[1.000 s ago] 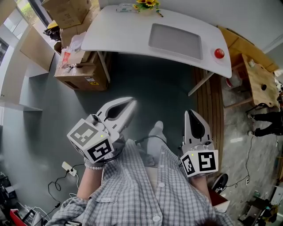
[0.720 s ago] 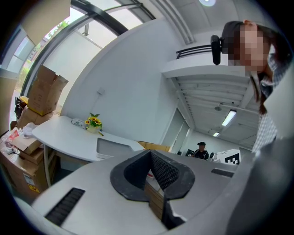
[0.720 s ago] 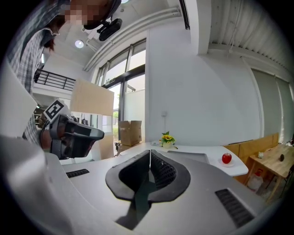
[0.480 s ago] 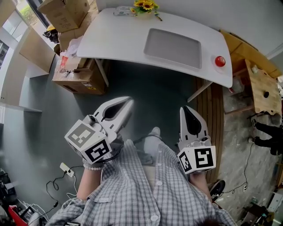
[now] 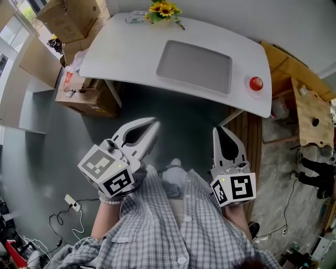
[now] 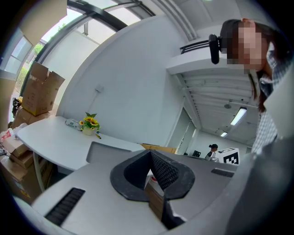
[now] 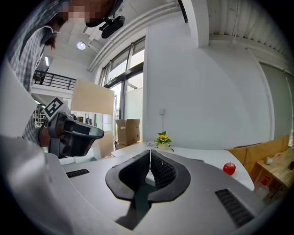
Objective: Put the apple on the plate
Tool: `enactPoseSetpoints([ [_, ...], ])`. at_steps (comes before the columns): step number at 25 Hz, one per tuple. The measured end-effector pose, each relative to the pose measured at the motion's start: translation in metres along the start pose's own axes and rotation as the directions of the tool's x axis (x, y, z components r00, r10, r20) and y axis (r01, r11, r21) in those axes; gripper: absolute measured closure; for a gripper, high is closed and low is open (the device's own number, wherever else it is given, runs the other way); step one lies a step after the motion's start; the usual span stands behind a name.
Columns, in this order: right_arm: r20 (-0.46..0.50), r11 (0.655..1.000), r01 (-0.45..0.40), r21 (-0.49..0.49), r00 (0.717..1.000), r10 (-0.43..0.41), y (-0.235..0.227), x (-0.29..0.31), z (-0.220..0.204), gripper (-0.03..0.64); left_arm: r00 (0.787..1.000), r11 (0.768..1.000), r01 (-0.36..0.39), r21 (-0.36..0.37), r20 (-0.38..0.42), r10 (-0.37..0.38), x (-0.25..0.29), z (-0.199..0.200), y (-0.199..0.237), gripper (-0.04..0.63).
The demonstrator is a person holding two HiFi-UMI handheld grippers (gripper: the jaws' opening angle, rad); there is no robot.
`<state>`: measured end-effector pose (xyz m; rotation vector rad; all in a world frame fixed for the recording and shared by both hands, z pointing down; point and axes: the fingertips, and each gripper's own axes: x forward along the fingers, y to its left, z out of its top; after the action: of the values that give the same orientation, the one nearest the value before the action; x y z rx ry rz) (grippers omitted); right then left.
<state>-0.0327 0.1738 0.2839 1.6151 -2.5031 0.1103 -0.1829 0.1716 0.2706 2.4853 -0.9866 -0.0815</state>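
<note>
Left gripper, right gripper closed, empty, pointing toward table.

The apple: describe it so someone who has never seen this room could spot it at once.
Start at the white table in the head view. A grey rectangular plate lies in its middle, and the apple sits right of that, alone near the table's right end. It is the only small, round, red thing there; the sunflowers at the far edge are yellow.
</note>
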Motion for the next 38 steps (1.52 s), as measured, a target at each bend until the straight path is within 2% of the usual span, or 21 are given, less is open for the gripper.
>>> enactPoseSetpoints([
  [8,0.025,0.998,-0.054,-0.023,0.998,0.055,-0.047,0.022,0.012,0.594,0.999,0.999,-0.043,0.013,0.025,0.042,0.040,0.011,-0.011,0.585],
  [17,0.018,0.998,-0.063,-0.010,0.998,0.063,-0.059,0.029,0.007,0.594,0.999,0.999,-0.051,0.020,0.015,0.050,0.058,0.015,-0.012,0.586],
  [22,-0.006,1.000,-0.028,-0.010,1.000,0.028,-0.065,0.034,0.002,0.594,1.000,1.000,-0.013,0.001,-0.019,0.013,0.073,0.014,-0.005,0.584],
  [27,-0.040,0.999,0.042,0.002,0.998,-0.042,-0.085,0.045,-0.006,0.594,0.998,0.999,0.041,-0.011,-0.044,-0.041,0.101,0.017,0.010,0.585],
  [38,-0.064,0.986,0.168,0.005,0.984,-0.168,-0.121,0.108,0.003,0.594,0.984,0.990,0.142,-0.009,-0.104,-0.143,0.168,0.050,0.068,0.584],
])
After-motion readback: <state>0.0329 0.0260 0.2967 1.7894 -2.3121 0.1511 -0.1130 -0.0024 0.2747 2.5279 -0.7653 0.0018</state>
